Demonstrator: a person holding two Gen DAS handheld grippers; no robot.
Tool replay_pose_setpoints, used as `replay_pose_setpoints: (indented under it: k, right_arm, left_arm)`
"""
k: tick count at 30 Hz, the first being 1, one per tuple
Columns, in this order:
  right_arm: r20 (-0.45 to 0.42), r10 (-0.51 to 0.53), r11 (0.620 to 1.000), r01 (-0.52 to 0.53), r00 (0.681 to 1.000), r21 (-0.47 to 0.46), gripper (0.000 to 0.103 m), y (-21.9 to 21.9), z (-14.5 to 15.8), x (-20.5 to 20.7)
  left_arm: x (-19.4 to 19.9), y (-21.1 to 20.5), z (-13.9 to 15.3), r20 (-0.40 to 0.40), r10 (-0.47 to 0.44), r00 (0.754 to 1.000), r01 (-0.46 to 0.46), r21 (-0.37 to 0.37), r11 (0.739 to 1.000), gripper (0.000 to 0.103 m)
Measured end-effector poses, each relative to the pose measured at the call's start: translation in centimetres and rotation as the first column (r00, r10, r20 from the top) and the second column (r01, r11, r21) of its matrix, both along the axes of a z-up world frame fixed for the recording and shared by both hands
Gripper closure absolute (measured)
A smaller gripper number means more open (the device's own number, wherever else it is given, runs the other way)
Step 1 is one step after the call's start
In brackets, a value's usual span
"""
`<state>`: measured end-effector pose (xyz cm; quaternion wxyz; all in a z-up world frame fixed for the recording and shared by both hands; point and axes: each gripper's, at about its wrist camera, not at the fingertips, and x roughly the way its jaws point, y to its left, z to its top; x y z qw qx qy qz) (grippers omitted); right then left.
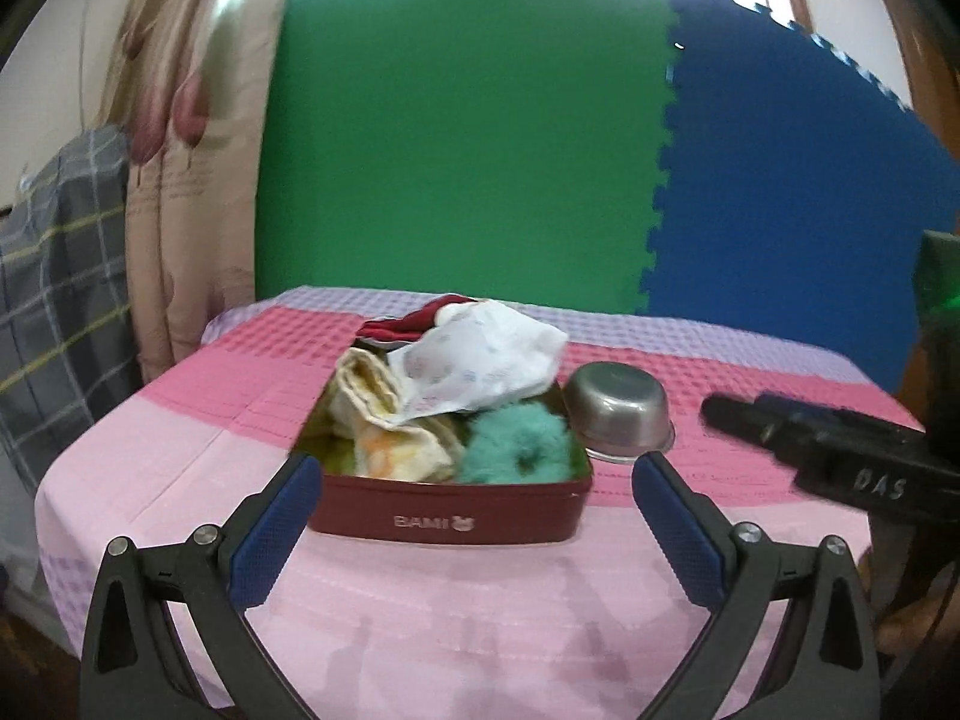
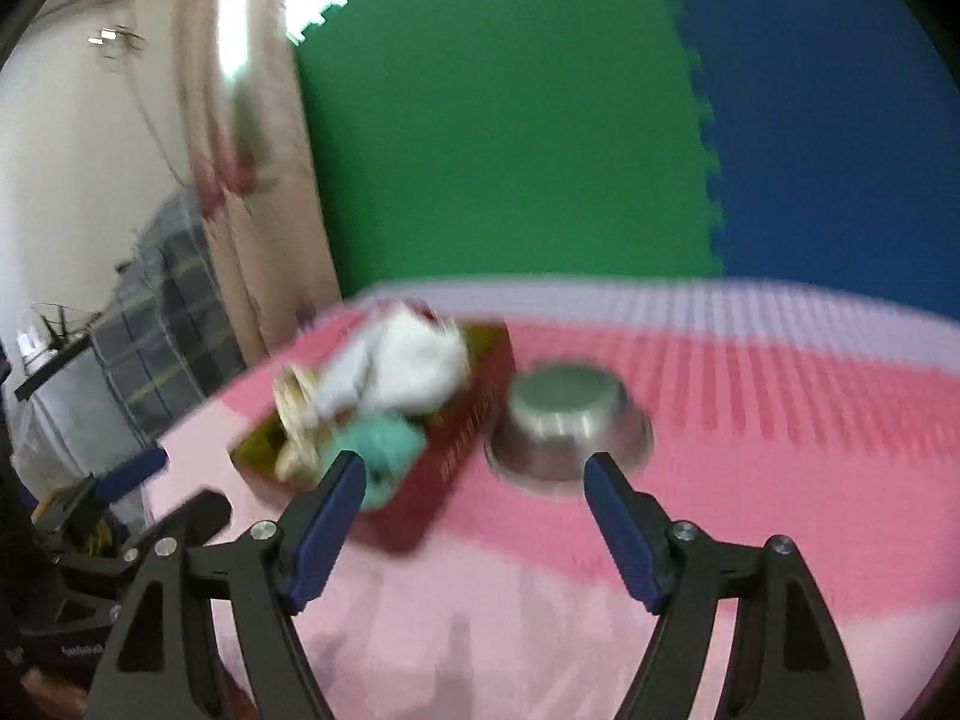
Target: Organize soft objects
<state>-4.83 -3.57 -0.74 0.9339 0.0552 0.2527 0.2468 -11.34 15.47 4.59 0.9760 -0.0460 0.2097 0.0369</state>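
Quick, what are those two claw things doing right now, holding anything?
Left gripper: open, holding nothing; the red tin sits just ahead.
Right gripper: open, holding nothing.

The tin box point(image 1: 447, 507) is dark red with pale letters on its side. Inside it lies a fluffy teal scrunchie point(image 1: 519, 447), a cream cloth point(image 1: 390, 420) with orange and yellow marks, a white cloth point(image 1: 480, 360) with tiny faint prints, and a dark red cloth point(image 1: 414, 321). The upside-down bowl point(image 1: 618, 414) is shiny silver. The bed cover point(image 1: 180, 450) has stripes of light pink, deeper pink and pale purple, with a little square waffle pattern. The foam mats behind are green point(image 1: 468, 138) and blue point(image 1: 798, 180). The curtain point(image 1: 192, 150) is beige with dark pink flowers. A grey cloth point(image 1: 60, 252) has checks with yellow lines. The gripper pads point(image 1: 270, 531) are dark blue on black arms.
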Motion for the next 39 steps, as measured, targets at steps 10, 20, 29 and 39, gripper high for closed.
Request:
replay_pose_setpoints:
  k: [10,20,29,39]
  right_arm:
    - [-0.121,-0.082,0.997,0.081,0.989,-0.008,0.026,-1.5,-4.2,0.4]
    - [-0.111,-0.103,0.992,0.111,0.988,0.063,0.026,-2.7,-4.0,0.4]
    - [-0.058,-0.105,0.994,0.107,0.993,0.018,0.026,-1.7,-3.7,-0.4]
    - [-0.056,-0.118,0.993,0.119,0.991,0.02,0.026,-1.9,-3.8,-0.3]
  left_arm:
    - [1.6,-1.4,-1.6,-0.072,-0.027,0.997,0.026,-0.013,1.0,0.001]
    - [2.7,-2.5,-3.4,-0.114,-0.036,0.993,0.036,-0.005,0.999,0.001]
    - [3.0,-2.8,-3.5,-0.129,-0.014,0.992,0.016,0.014,1.0,0.001]
    - [3.4,-1.7,-4.2,-0.161,0.013,0.987,-0.016,-0.017,1.0,0.001]
